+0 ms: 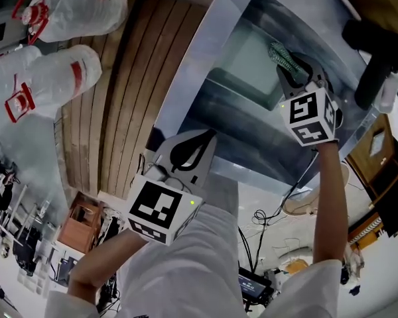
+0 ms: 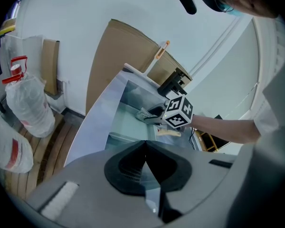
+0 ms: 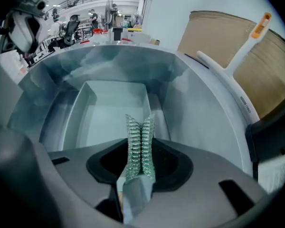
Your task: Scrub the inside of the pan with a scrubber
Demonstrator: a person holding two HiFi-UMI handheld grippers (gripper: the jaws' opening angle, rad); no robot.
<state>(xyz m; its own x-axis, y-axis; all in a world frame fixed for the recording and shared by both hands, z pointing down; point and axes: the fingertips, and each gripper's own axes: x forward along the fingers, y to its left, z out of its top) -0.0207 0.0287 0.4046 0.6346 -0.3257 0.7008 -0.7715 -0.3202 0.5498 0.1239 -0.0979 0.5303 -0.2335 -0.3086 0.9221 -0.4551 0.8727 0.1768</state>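
Observation:
A rectangular steel pan (image 1: pixel 247 68) (image 3: pixel 111 110) lies in the bottom of a large steel sink (image 1: pixel 192 95) (image 3: pixel 199 122). My right gripper (image 1: pixel 288 71) (image 3: pixel 139 172) hangs over the pan's far right side, shut on a folded green mesh scrubber (image 1: pixel 284 56) (image 3: pixel 140 144). The scrubber is above the pan's floor; contact cannot be told. My left gripper (image 1: pixel 209 135) (image 2: pixel 145 148) is at the sink's near rim, its jaws shut with nothing between them. In the left gripper view, the right gripper (image 2: pixel 153 116) and the scrubber (image 2: pixel 143 114) show over the pan (image 2: pixel 126 127).
Two white plastic bags (image 1: pixel 60 58) lie on wooden slats (image 1: pixel 126 91) left of the sink. A white brush with an orange tip (image 3: pixel 242 44) leans on brown cardboard (image 3: pixel 256 75) behind the sink. A black fixture (image 1: pixel 378 61) stands at the sink's right. Cables and gear lie near my feet.

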